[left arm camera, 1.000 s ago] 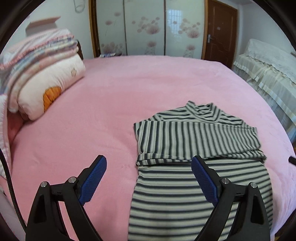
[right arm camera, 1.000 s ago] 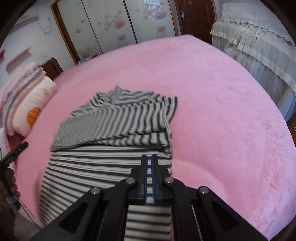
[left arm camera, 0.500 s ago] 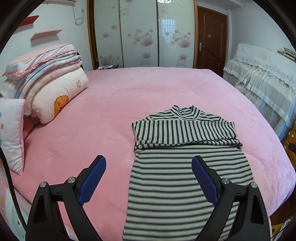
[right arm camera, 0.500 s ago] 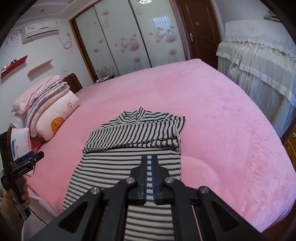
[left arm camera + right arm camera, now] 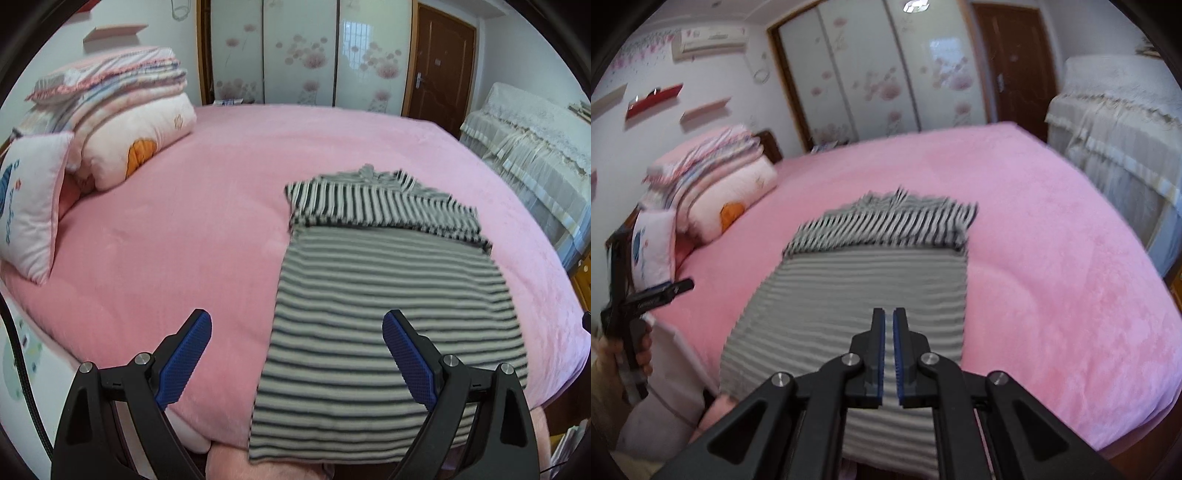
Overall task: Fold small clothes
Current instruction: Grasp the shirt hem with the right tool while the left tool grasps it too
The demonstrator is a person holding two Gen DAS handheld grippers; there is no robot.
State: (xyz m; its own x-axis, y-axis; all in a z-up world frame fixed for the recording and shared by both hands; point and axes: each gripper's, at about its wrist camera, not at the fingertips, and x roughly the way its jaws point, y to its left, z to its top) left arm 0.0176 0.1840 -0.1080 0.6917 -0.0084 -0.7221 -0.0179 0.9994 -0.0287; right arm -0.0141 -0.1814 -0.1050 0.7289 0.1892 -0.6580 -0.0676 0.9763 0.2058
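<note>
A grey, black and white striped top (image 5: 388, 295) lies flat on the pink bed (image 5: 207, 221), its sleeves folded across the chest; its hem hangs over the near edge. It also shows in the right wrist view (image 5: 864, 280), blurred. My left gripper (image 5: 297, 354) is open and empty, held above the near bed edge and the top's left side. My right gripper (image 5: 889, 354) is shut with nothing between its pads, held above the top's lower part. The left gripper also shows at the far left of the right wrist view (image 5: 646, 299).
A stack of folded quilts and pillows (image 5: 110, 125) sits at the bed's left end. A cloth-covered piece of furniture (image 5: 535, 147) stands on the right. Sliding wardrobe doors (image 5: 303, 51) and a brown door (image 5: 439, 62) are behind the bed.
Both grippers have pulled back and up from the top, so more of the bed and room shows. The top lies the same way. The grippers' openings are unchanged.
</note>
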